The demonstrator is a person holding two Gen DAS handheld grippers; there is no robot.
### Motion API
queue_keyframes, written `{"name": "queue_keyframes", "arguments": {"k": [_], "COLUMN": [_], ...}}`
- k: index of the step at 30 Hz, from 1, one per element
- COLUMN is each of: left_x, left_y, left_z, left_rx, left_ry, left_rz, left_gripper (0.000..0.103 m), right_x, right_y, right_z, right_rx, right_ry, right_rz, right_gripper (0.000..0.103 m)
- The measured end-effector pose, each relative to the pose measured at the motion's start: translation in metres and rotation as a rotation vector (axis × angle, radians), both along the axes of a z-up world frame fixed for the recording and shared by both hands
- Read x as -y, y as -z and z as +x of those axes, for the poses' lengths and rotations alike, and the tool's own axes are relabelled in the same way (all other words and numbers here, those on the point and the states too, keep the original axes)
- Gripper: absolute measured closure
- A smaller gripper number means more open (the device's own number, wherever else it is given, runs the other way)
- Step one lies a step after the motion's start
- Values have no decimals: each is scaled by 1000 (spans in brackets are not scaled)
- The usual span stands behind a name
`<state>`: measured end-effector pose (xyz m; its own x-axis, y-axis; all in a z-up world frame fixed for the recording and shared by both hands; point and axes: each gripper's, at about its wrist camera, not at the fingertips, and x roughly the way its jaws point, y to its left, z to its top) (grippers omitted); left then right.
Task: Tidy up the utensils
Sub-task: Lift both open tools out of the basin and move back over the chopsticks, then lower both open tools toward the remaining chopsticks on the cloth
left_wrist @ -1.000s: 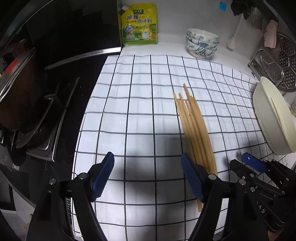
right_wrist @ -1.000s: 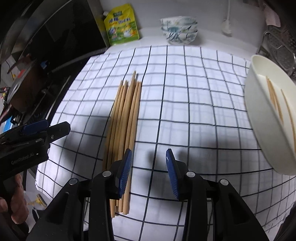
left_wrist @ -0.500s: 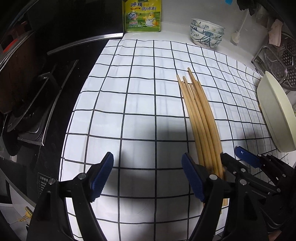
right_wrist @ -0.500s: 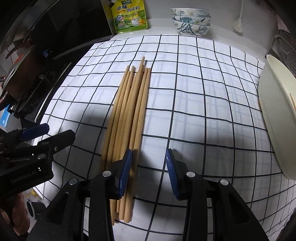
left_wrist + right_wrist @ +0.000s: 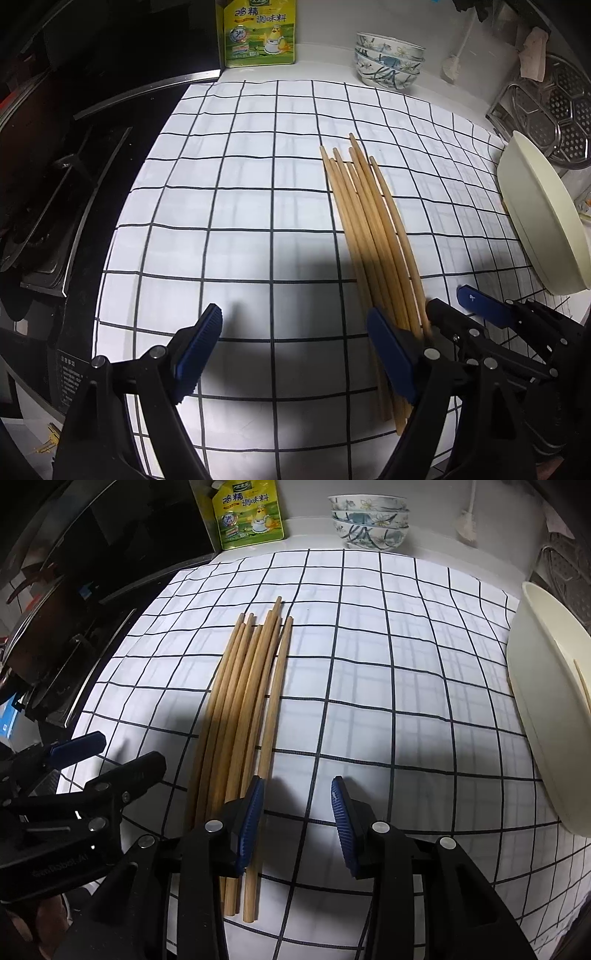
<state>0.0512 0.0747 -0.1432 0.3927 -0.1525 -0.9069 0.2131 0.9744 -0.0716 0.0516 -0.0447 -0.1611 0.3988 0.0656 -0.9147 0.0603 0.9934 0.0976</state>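
Several wooden chopsticks [image 5: 373,229] lie side by side in a bundle on the checked white cloth [image 5: 240,192]; they also show in the right wrist view [image 5: 243,701]. My left gripper [image 5: 295,347] is open and empty, its right finger just over the near ends of the bundle. My right gripper [image 5: 297,812] is open and empty, its left finger beside the rightmost chopstick. A cream oval tray [image 5: 546,709] stands at the right edge with chopsticks in it; it also shows in the left wrist view [image 5: 535,206].
A yellow seasoning pouch [image 5: 260,33] and stacked patterned bowls [image 5: 388,59] stand at the back. A metal steamer rack [image 5: 554,110] is at the back right. A black stove [image 5: 55,166] borders the cloth on the left.
Both grippers have moved forward and lower toward the near ends of the chopsticks. The chopsticks have not moved. Both grippers stay open.
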Motion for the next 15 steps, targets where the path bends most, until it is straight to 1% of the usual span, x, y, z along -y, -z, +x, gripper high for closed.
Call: {"name": "queue_keyframes", "arguments": {"k": [8,11,13,15], "left_x": [-4,-4,-3,0], "left_y": [-3,-1,0,1], "left_z": [4,5,4,4], "left_rx": [7,3,-3,-5], "left_ry": [-14,-18,-17,-11], "left_rz": [5,7,6,4], "left_gripper": [24,24,24,24], "right_x": [-2,3,6,12], "right_y": [1,1,3,4], "right_z": [4,4,4,2], "right_rx": [2,5,-8,-3], "right_ry": [-20,-12,4,15], "right_rz": [-5,-17,-42,-37], "right_gripper": [66,66,66,66]}}
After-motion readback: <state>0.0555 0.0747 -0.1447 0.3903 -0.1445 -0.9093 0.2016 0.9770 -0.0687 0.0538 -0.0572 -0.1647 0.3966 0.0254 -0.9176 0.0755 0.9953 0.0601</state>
